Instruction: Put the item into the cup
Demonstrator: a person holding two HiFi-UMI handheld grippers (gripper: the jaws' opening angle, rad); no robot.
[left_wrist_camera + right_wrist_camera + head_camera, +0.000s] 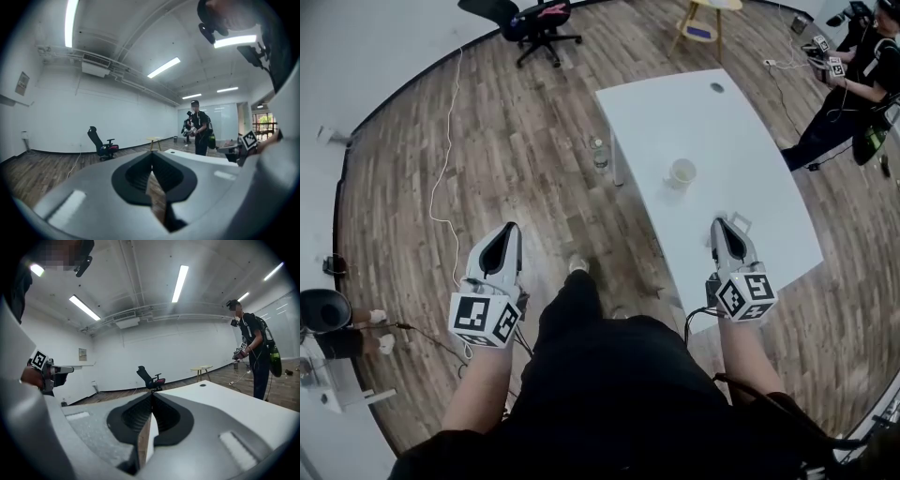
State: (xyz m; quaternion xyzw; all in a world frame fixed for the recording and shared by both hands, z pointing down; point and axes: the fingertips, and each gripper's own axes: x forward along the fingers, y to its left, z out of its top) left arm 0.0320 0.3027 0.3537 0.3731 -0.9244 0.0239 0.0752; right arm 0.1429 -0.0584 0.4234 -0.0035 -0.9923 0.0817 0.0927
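The task looks not yet begun. The cup [682, 172] stands alone near the middle of the white worktop [741, 112], and I can see no loose item lying anywhere around it. Whether something already sits inside the cup I cannot tell from here. The only other small thing is a bottle [599, 155] on the floor, left of the cup and just off the worktop's corner.

The left gripper [508, 231] hangs over the floor, well left of the cup, with its jaws pressed together on nothing. The right gripper [724, 224] hovers at the worktop's near edge, nearer the cup, its jaws likewise closed and empty. Finding, grasping and dropping in the item all remain.
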